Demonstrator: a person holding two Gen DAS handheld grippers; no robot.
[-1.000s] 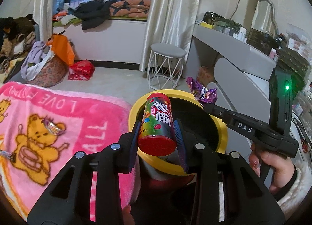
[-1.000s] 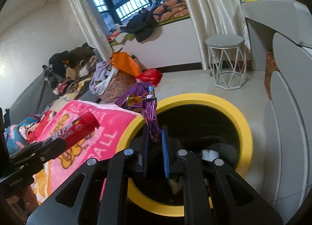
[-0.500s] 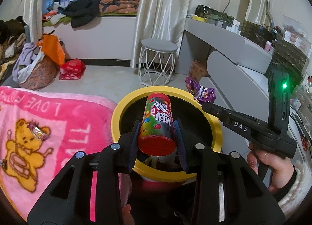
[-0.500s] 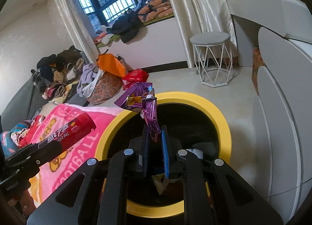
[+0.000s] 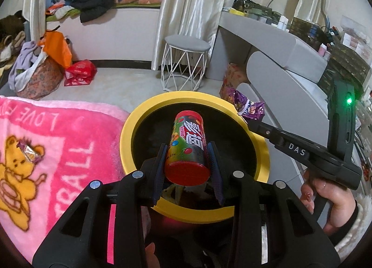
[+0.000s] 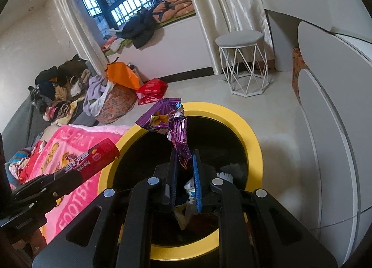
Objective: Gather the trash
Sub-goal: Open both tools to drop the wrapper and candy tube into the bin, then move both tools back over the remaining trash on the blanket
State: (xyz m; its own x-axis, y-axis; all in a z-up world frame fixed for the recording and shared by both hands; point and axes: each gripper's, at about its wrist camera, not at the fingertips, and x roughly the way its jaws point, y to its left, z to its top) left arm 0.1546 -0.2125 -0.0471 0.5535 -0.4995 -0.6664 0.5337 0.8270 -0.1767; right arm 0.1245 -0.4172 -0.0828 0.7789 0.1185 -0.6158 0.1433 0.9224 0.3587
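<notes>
I am clamping the candy tube in my left gripper, holding it above the mouth of the yellow-rimmed trash bin. My right gripper is pinching the purple snack wrapper tight over the same bin, beside the pink blanket. A small foil wrapper is lying on that blanket.
</notes>
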